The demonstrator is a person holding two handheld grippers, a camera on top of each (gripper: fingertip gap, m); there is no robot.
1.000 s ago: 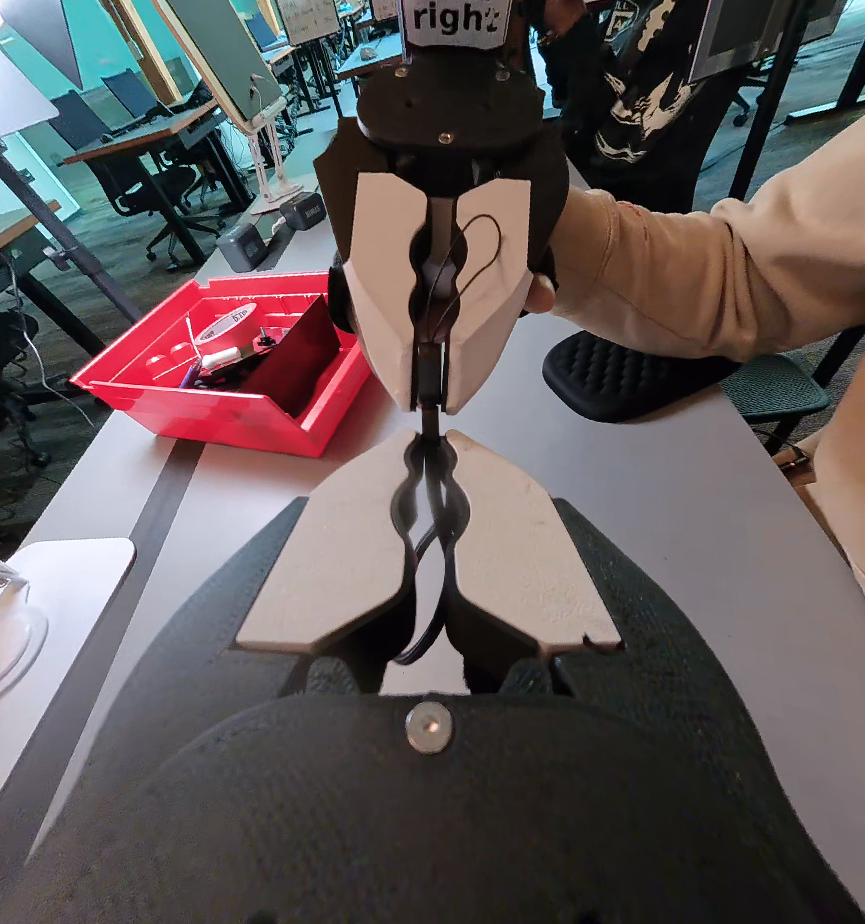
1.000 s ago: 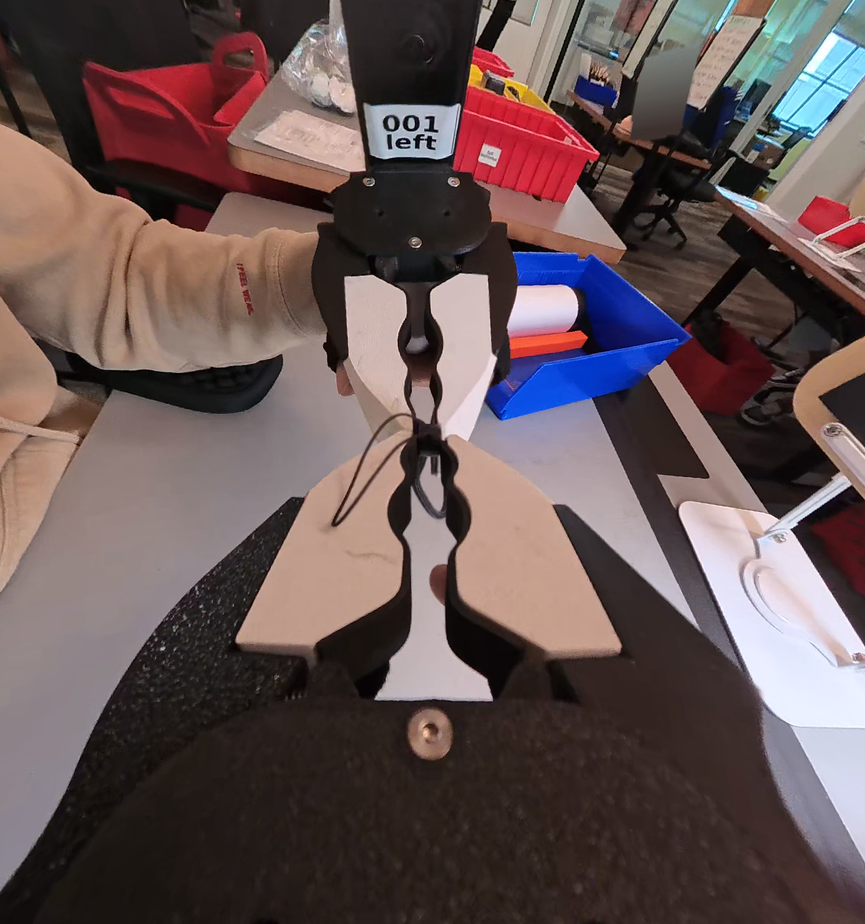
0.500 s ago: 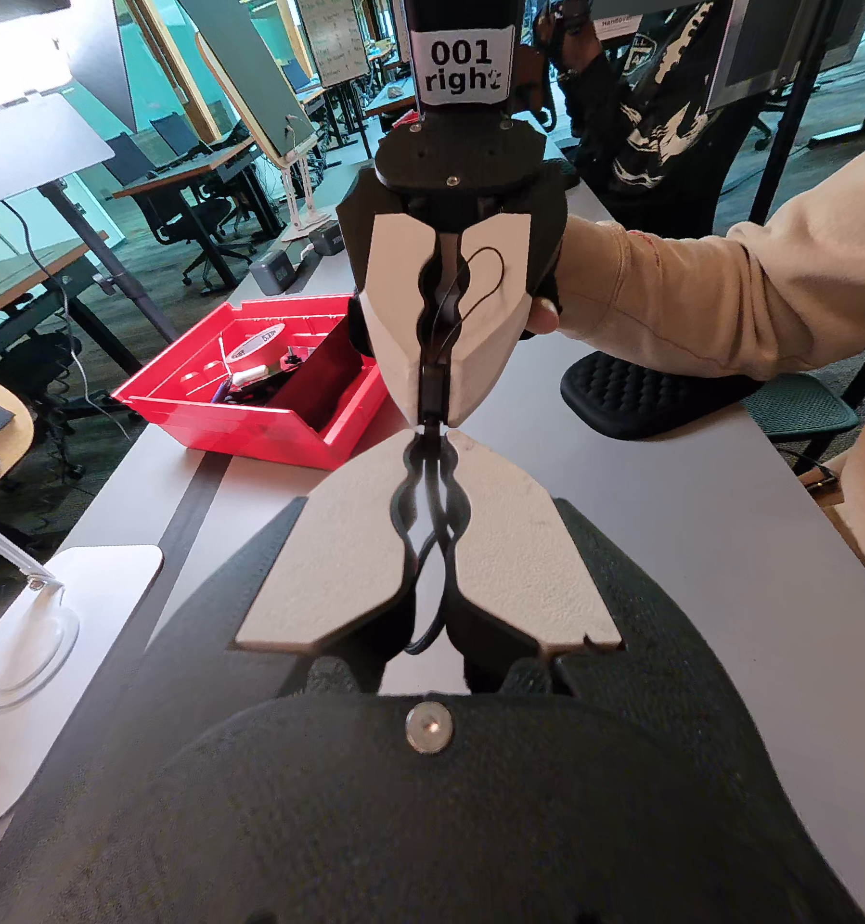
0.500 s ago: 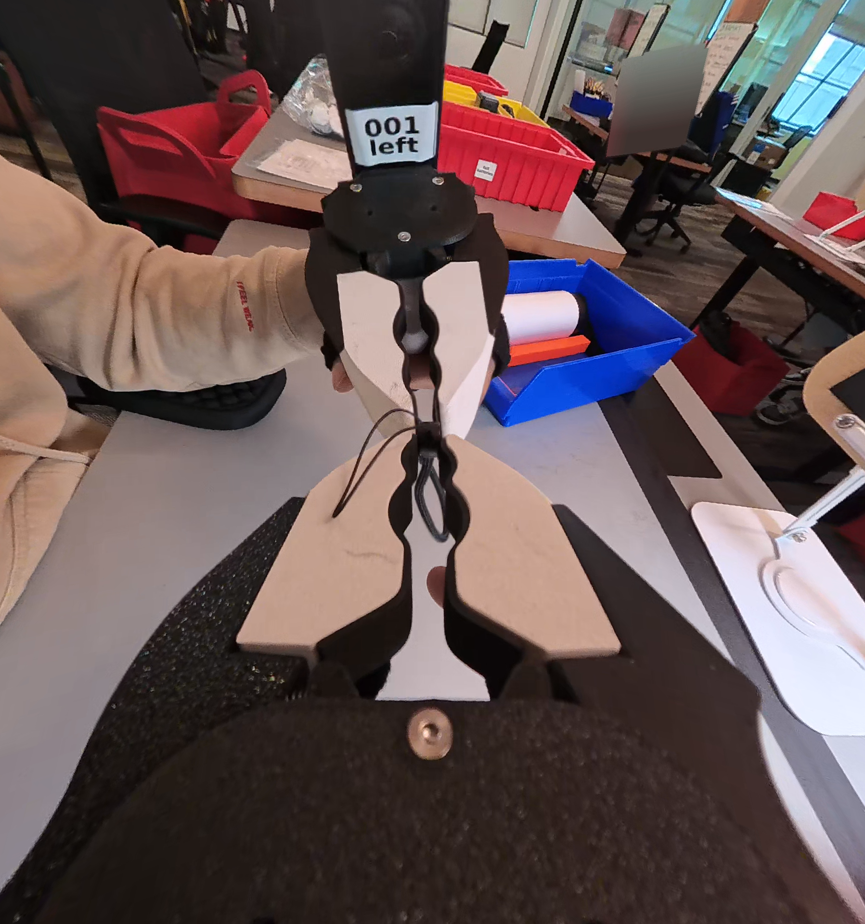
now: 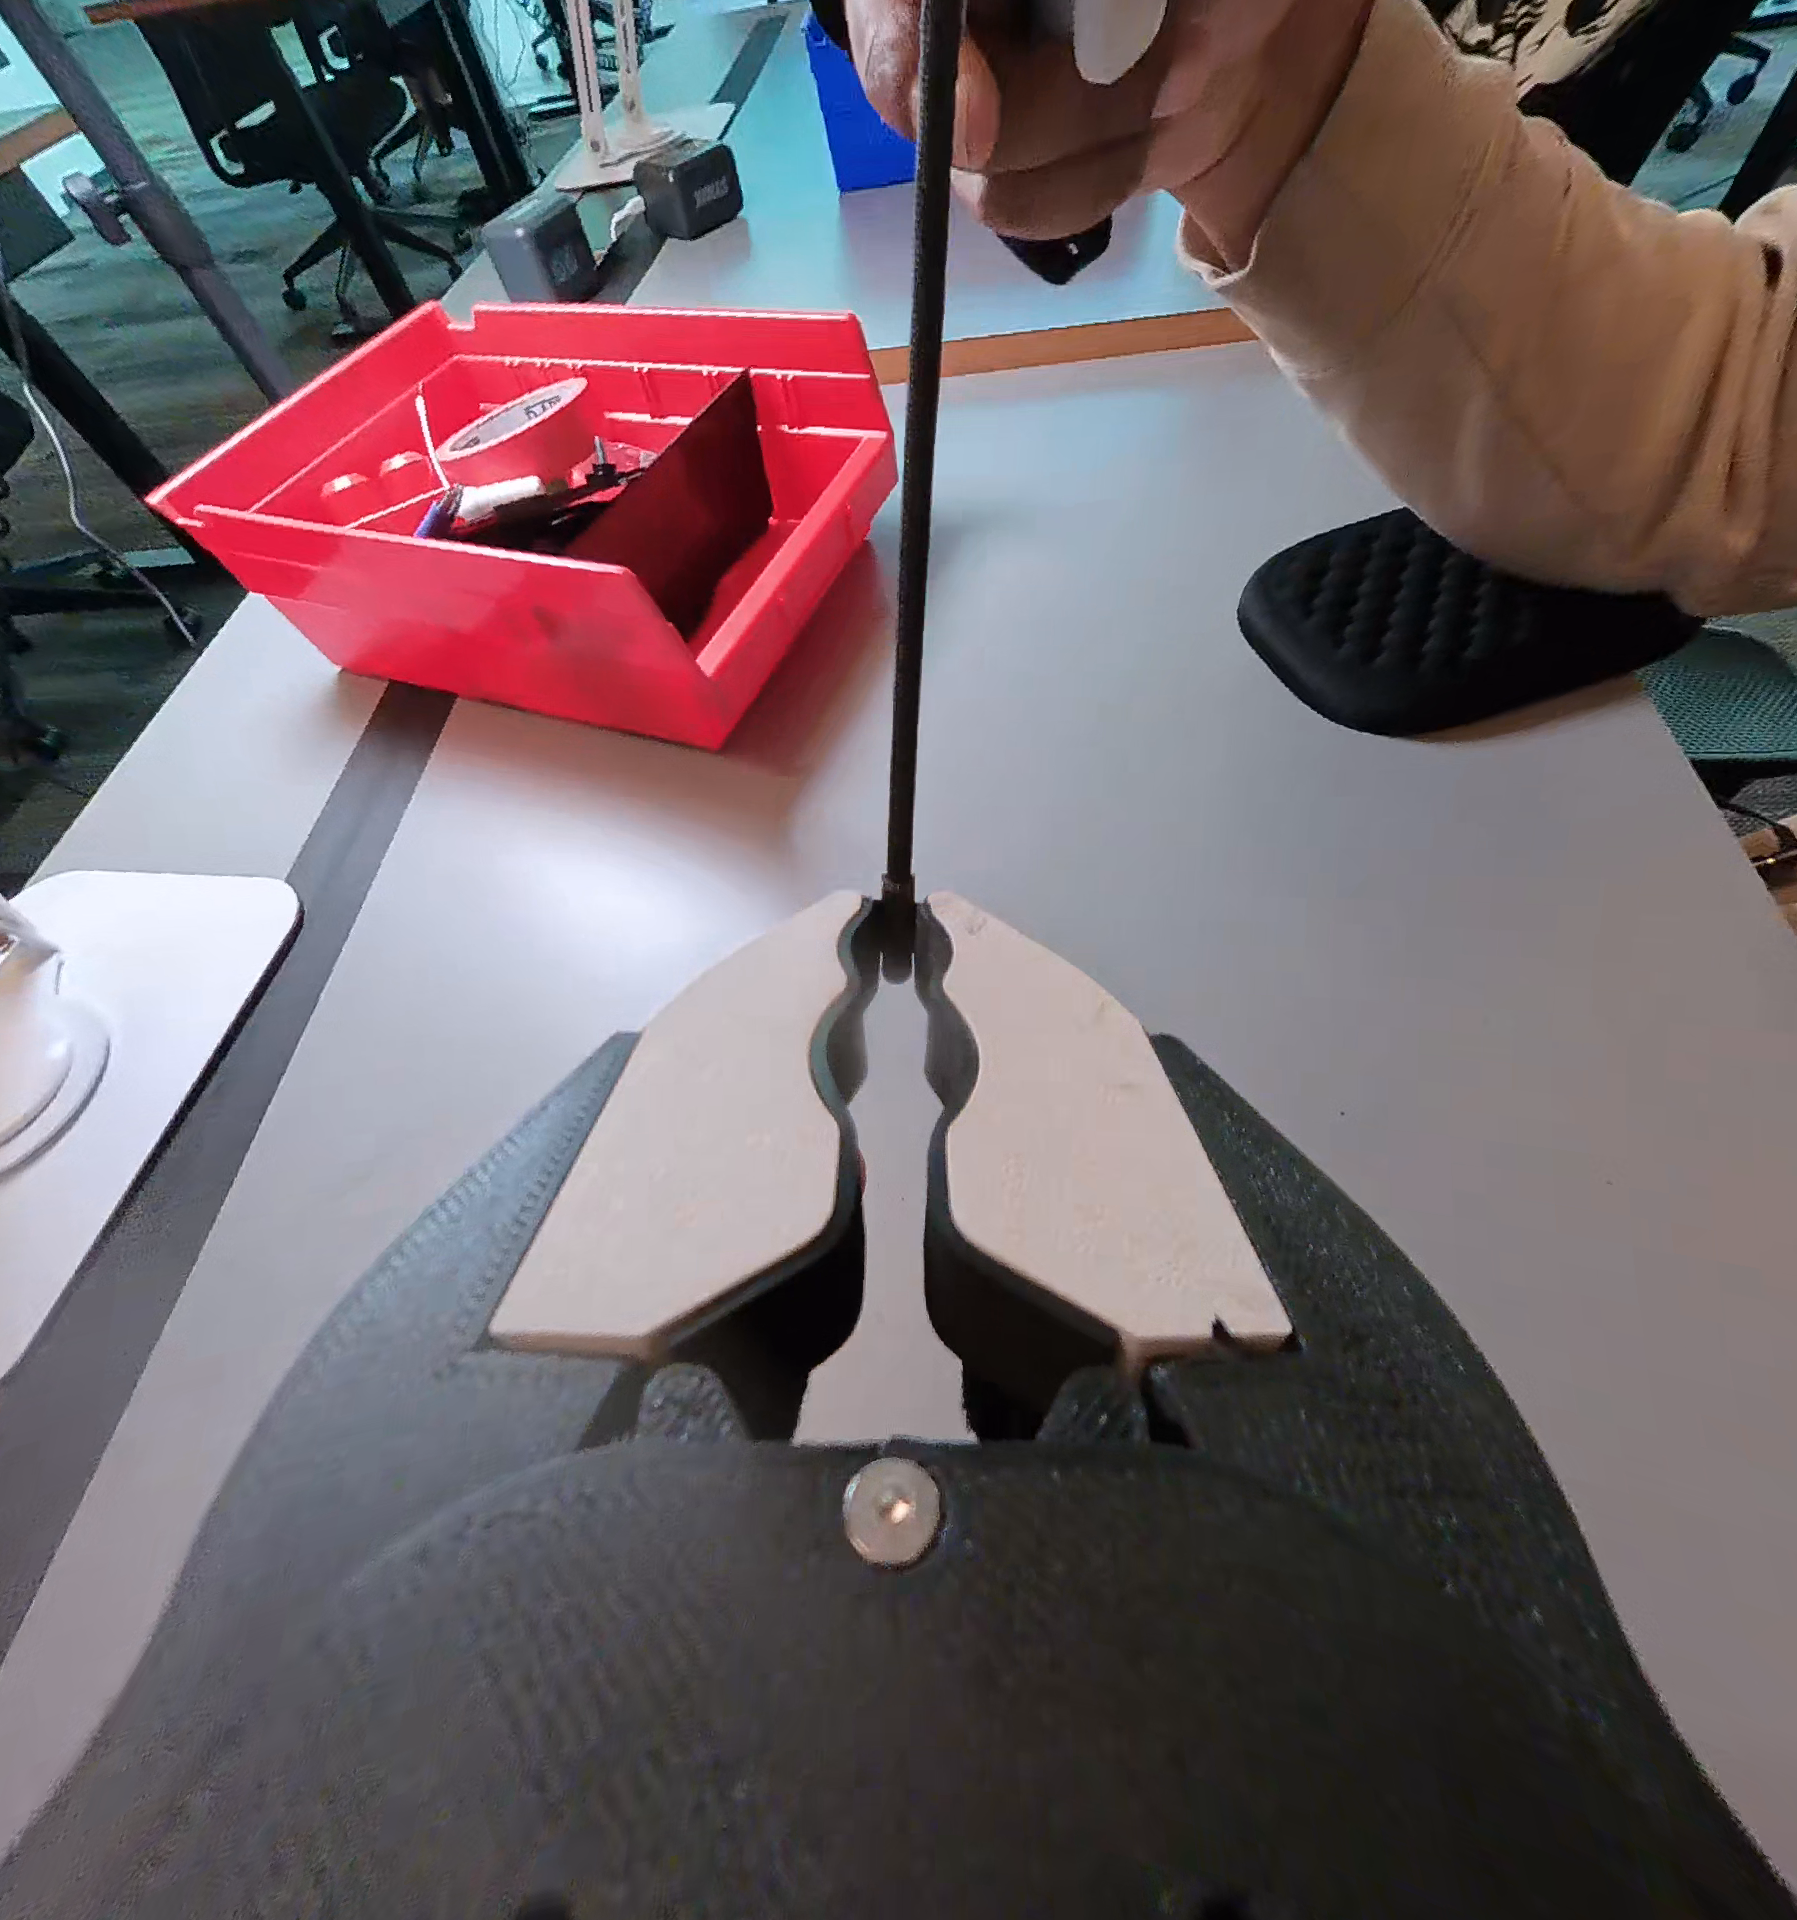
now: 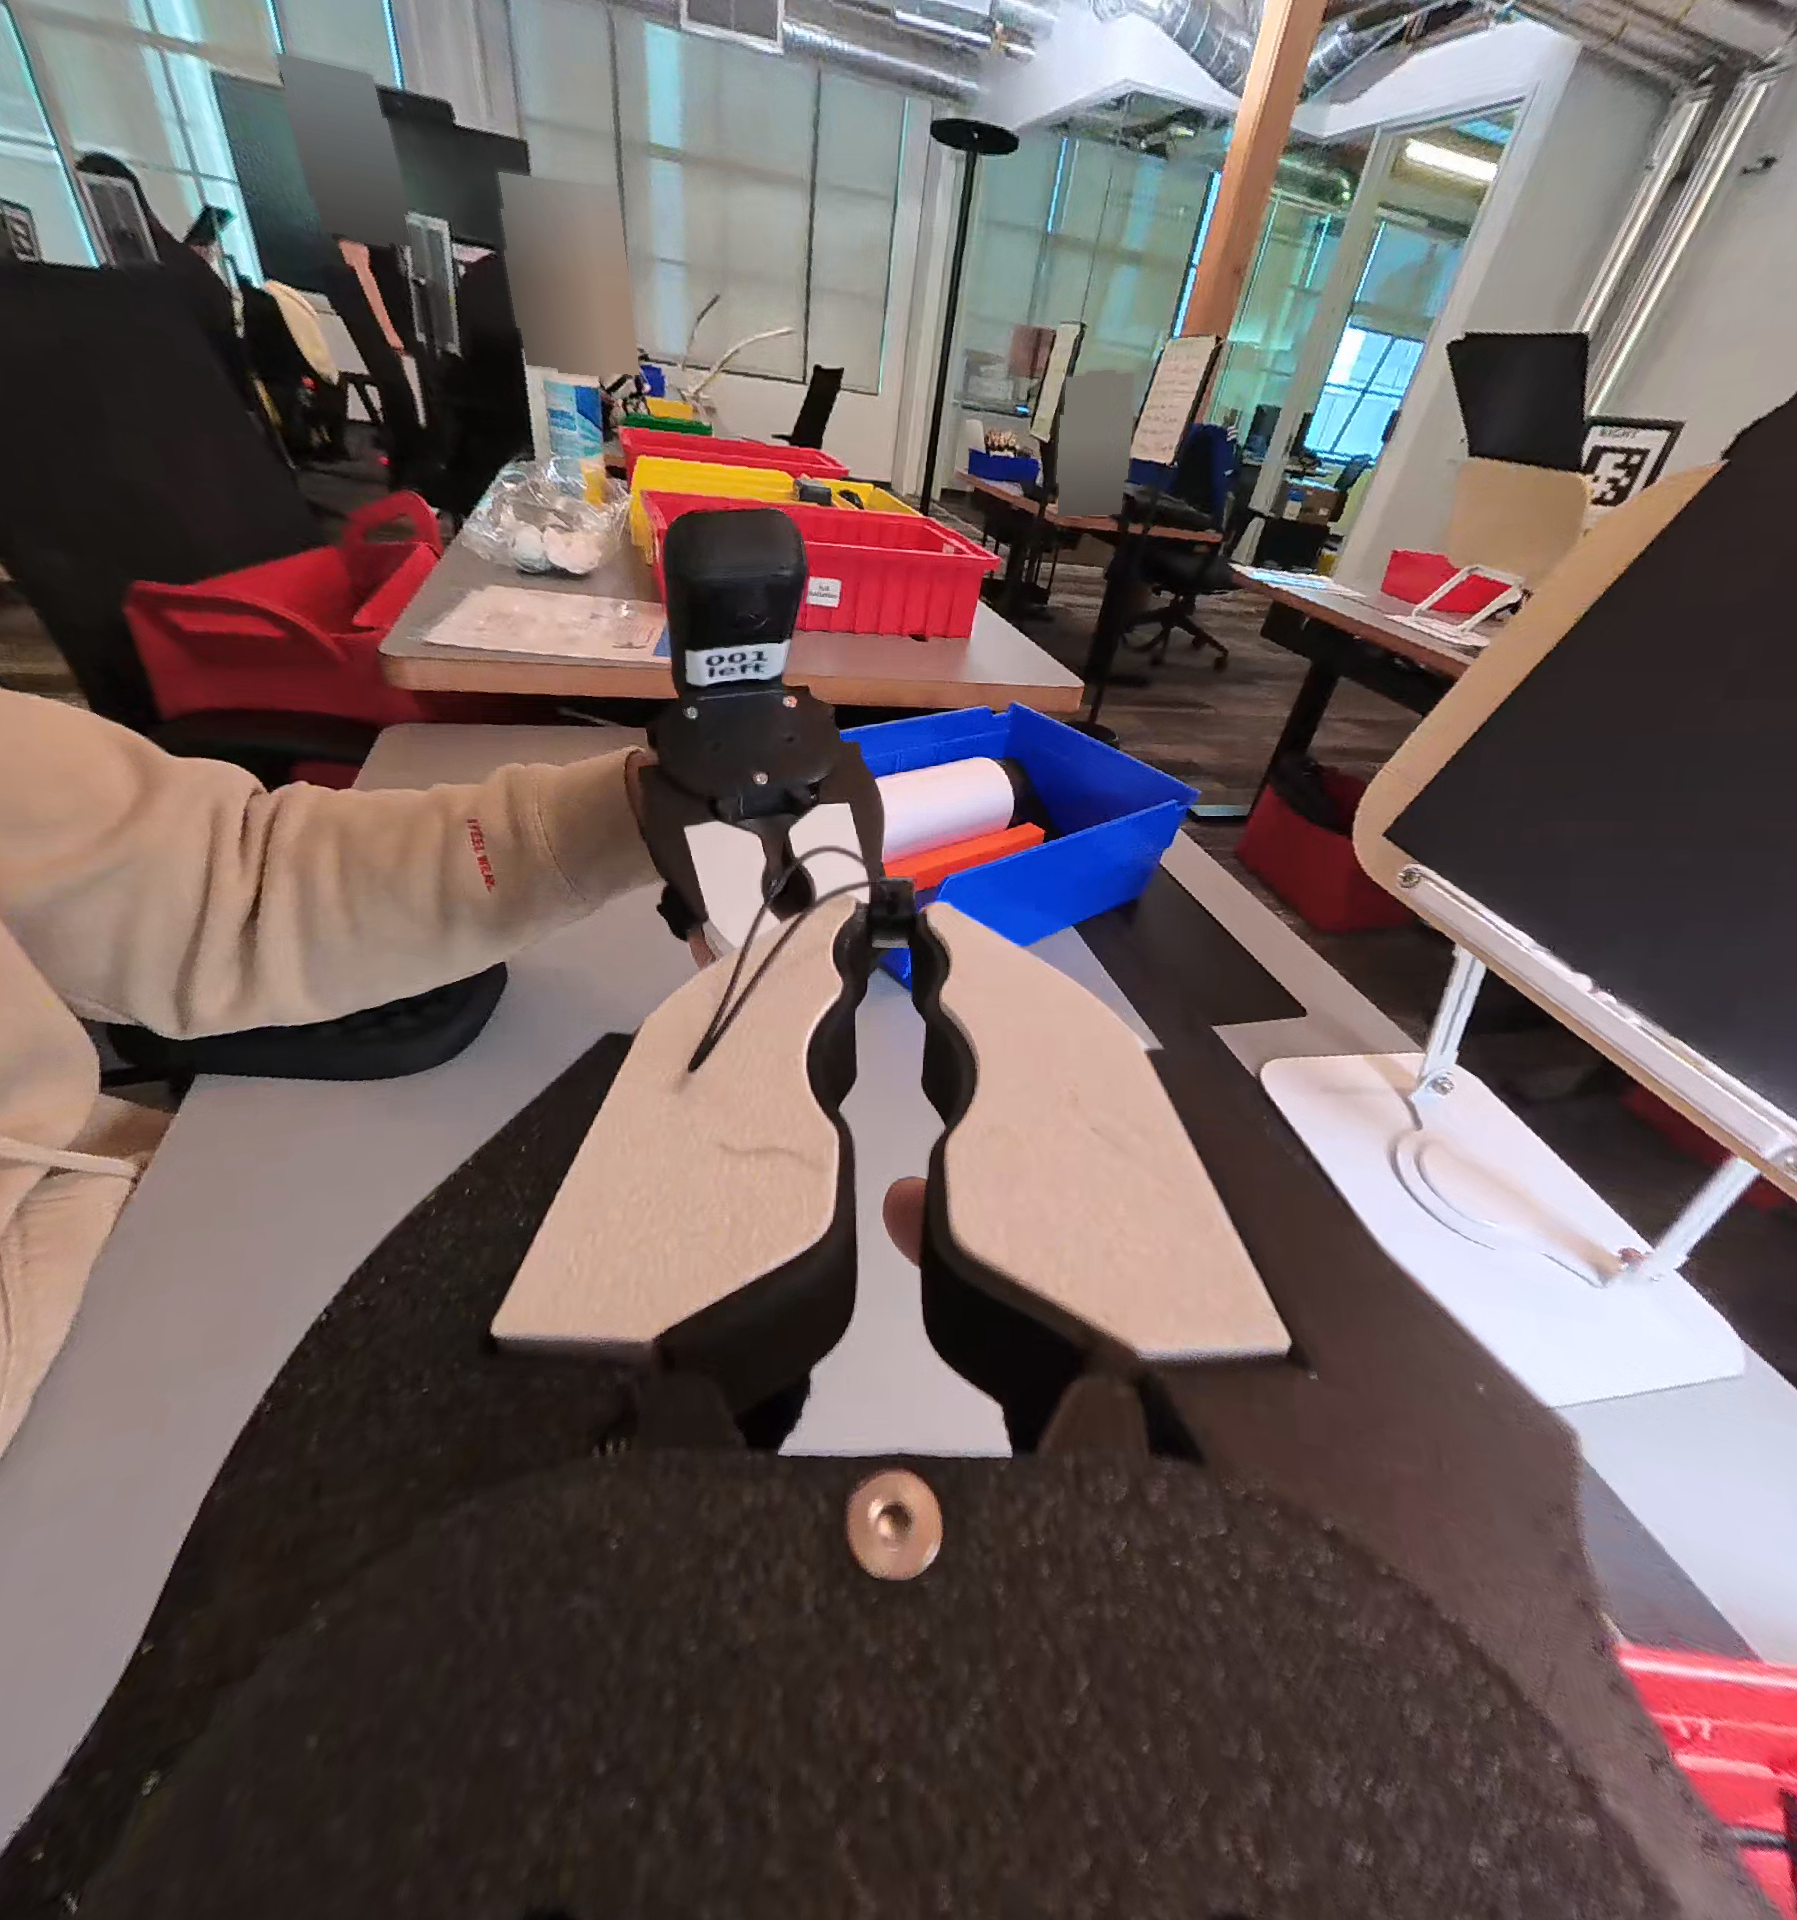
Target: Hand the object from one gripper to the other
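Note:
A thin black cable (image 5: 915, 520) runs taut from my left gripper (image 5: 899, 920) up to the hand (image 5: 1039, 135) that holds the right gripper, which is mostly cut off at the top of the left wrist view. My left gripper is shut on the cable's lower end, above the grey table (image 5: 1289, 1039). In the right wrist view my right gripper (image 6: 889, 925) is shut on the cable's small black plug (image 6: 891, 902). A loose strand lies over its left finger. The left gripper (image 6: 774, 883) shows just beyond, lower and to the left.
A red bin (image 5: 520, 613) with a tape roll and small parts stands far left. A black padded armrest (image 5: 1445, 634) is at the right edge. A white stand base (image 5: 94, 1091) is on the left. A blue bin (image 6: 1060, 842) and a tilted board on a stand (image 6: 1496, 1247) are on the right. Some 15 cm of space lies between my two pairs of fingers. The left tips stand about 30 cm off the black padded armrest (image 5: 1445, 634).
The two grippers were tip to tip, with the cable bunched in both. They have drawn apart, the right one rising, and the cable is now stretched straight between them.

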